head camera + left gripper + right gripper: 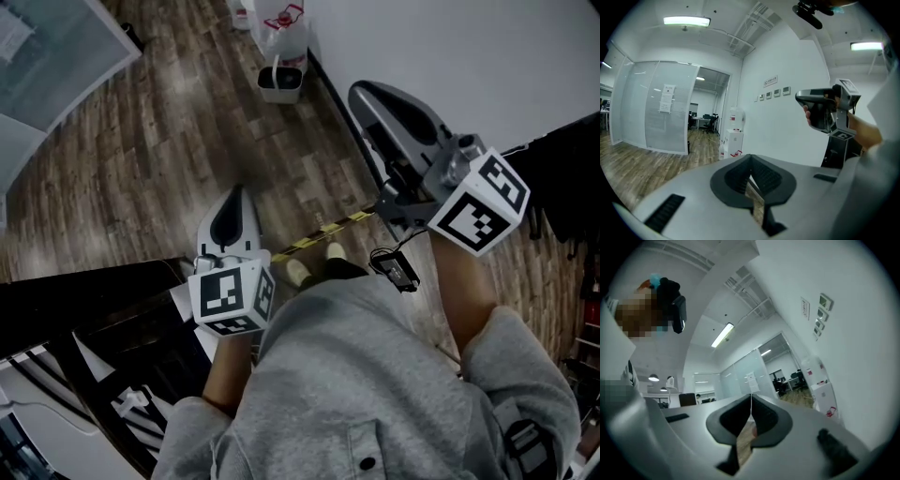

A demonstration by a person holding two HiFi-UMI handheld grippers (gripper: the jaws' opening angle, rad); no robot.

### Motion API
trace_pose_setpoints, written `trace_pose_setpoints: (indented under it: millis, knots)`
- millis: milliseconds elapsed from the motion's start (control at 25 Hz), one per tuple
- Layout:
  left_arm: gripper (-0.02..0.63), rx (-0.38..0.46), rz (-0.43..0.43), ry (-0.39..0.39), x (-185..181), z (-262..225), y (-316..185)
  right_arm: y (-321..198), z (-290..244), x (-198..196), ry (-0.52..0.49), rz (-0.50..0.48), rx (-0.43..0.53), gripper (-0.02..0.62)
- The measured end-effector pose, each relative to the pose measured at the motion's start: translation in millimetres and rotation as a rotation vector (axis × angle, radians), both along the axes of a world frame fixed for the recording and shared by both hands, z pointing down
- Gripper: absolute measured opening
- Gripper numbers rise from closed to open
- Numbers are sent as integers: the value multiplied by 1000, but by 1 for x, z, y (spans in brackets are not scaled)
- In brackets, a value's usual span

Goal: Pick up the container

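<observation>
A small white bin [280, 82] with a dark opening stands on the wood floor against the white wall, far ahead of both grippers; no other container shows. My left gripper [236, 194] is held low in front of the person's body, jaws shut with nothing between them, and its tips [750, 174] meet in its own view. My right gripper [362, 92] is raised higher beside the wall, pointing about level. Its jaws [751, 400] touch at the tip and hold nothing. The left gripper view shows the right gripper [800, 97] in a hand at upper right.
A black desk [84, 309] with white parts lies at lower left. Yellow-black tape [323, 234] crosses the floor by the person's feet. A white water dispenser [733, 136] stands by the wall, a glass partition [656, 108] to the left. Dark gear [572, 178] hangs at the right.
</observation>
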State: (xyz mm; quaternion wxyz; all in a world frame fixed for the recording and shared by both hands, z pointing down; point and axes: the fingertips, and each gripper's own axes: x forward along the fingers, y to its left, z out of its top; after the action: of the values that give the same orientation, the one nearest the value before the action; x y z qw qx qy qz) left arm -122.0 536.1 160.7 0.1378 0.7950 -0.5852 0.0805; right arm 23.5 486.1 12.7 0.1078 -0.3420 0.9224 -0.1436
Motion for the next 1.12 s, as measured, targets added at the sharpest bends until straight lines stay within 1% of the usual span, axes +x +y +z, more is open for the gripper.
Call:
trace_pose_setpoints:
  millis: [80, 200, 320, 440, 560, 960, 1040, 1120]
  knots:
    - [12, -3, -6, 4, -8, 1, 0, 3, -2, -20, -2, -27, 3, 25]
    - [12, -4, -9, 8, -17, 1, -3, -3, 11, -27, 41, 13, -14, 25]
    - [12, 1, -12, 15, -22, -3, -12, -13, 19, -24, 77, 53, -31, 25]
    - [12, 10, -12, 19, -23, -4, -24, -24, 19, -16, 57, 82, -38, 25]
    - [12, 16, -9, 15, -21, -5, -40, -40, 24, -10, 40, 89, -48, 26]
    - [12, 0, -17, -16, -12, -2, -124, -122, 53, 2, 82, 97, -85, 26]
    - [12, -6, -19, -27, -10, -2, -147, -144, 60, 3, 109, 94, -89, 26]
    - [14, -11, -20, -41, -11, -3, -171, -166, 67, 3, 159, 103, -81, 26]
